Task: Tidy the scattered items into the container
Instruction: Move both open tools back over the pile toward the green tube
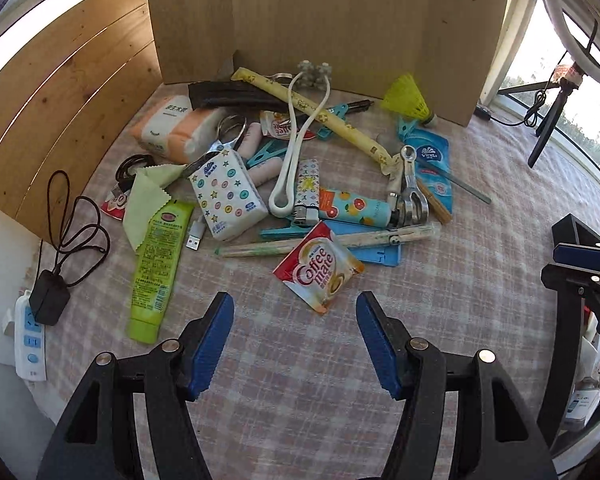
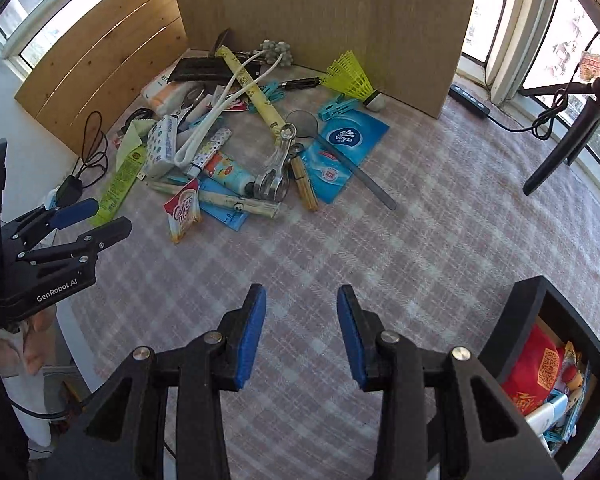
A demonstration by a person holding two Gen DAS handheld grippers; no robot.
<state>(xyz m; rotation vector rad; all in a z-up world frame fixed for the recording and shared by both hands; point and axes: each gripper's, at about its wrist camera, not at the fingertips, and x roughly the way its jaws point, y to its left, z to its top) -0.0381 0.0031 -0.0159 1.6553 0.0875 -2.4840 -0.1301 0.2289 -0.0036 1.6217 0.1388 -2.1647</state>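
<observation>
Scattered items lie in a heap on the checked cloth: a Coffee mate sachet [image 1: 320,268] nearest me, a green tube [image 1: 156,256], a star-patterned tissue pack [image 1: 228,196], a lighter [image 1: 308,192], a blue Vinda pack [image 1: 432,164] and a yellow shuttlecock [image 1: 408,100]. My left gripper [image 1: 295,304] hovers open just short of the sachet, nothing between its blue pads. My right gripper [image 2: 301,294] is open too, over bare cloth, well short of the heap [image 2: 236,148]. The black container [image 2: 540,320] sits at its right, with a red packet and other things inside.
A cardboard sheet [image 1: 332,20] stands behind the heap and a wooden board [image 1: 60,100] to its left. A power strip with a black charger [image 1: 48,300] lies at the left edge. A tripod leg [image 2: 560,152] and cable stand at the right by the window.
</observation>
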